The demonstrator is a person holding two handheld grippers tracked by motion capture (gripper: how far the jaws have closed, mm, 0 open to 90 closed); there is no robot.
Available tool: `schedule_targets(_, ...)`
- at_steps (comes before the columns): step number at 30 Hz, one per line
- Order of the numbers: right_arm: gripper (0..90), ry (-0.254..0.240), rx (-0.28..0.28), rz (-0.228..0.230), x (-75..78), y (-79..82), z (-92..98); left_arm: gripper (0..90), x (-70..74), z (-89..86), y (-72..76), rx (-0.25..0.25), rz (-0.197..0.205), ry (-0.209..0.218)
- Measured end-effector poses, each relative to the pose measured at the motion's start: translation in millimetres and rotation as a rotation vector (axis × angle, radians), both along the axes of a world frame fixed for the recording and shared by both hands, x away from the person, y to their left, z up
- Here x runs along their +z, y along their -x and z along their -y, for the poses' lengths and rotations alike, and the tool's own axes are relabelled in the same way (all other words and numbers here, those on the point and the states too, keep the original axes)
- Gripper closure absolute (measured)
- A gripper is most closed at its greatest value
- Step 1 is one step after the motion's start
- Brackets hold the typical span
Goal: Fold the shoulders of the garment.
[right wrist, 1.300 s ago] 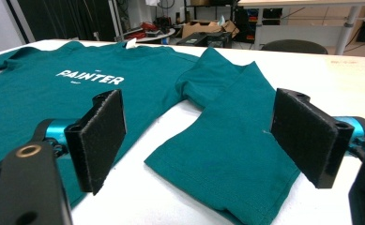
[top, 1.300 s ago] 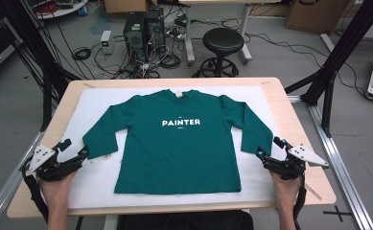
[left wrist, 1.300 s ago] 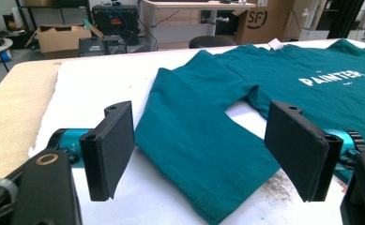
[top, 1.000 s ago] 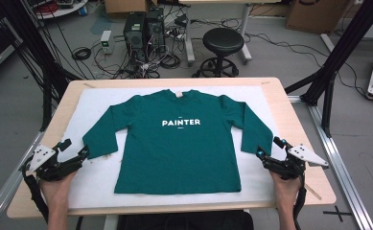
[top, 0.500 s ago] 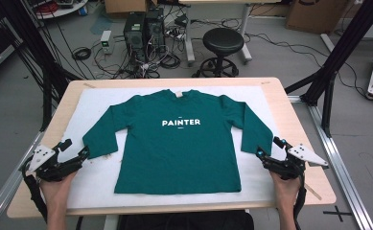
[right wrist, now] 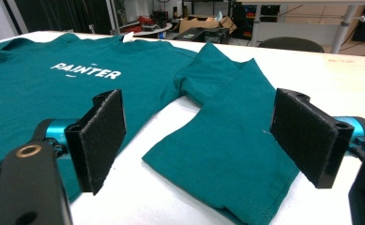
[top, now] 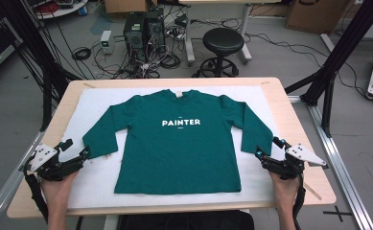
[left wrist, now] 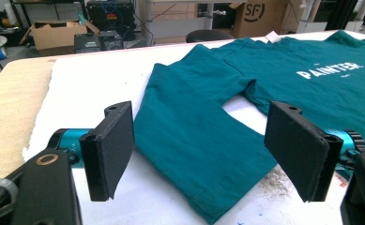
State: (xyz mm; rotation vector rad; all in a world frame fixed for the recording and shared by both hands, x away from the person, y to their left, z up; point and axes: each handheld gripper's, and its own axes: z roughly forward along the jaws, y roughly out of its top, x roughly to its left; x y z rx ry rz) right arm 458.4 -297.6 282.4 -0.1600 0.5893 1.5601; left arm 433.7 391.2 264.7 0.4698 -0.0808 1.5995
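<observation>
The high view looks down over the table [top: 289,120] while both low, close gripper views share the shirt [top: 177,139].

A black stool [top: 222,40] and computer towers [top: 143,26] stand behind the table [top: 289,115].

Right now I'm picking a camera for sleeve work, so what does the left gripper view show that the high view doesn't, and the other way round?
Left gripper view: the stitched hem of the shirt's left cuff seen close between the open claw's pads, and a dark stain on the white mat.
High view: the whole green shirt, the right claw at the other cuff, both forearms, and the black stool.
Both: the left claw, the PAINTER print and the neck label.
</observation>
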Motion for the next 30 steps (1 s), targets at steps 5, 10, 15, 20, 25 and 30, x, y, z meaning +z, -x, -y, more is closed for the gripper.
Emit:
schedule_targets(5,19.1,-0.005,0.003,0.002,-0.1,-0.1,0.5,24.8,0.5,-1.0,0.0,-0.010,-0.006,-0.004)
schedule_targets(10,19.1,-0.001,0.001,-0.001,0.6,0.0,0.1,35.8,-1.1,1.9,0.3,0.025,0.012,-0.045)
schedule_targets(15,19.1,-0.002,0.007,-0.011,0.8,0.2,0.0,43.3,3.5,9.8,2.6,0.050,-0.089,-0.113)
schedule_targets(20,19.1,-0.012,-0.004,-0.018,2.1,0.3,-0.7,41.6,0.6,18.4,18.0,0.078,-0.116,-0.168)
schedule_targets(25,19.1,-0.010,-0.007,-0.011,1.8,0.2,-0.2,40.8,-8.0,27.7,44.6,0.136,-0.049,-0.159)
schedule_targets(30,19.1,-0.012,-0.003,-0.017,1.7,0.3,-0.6,38.6,1.8,30.9,47.8,0.106,-0.129,-0.181)
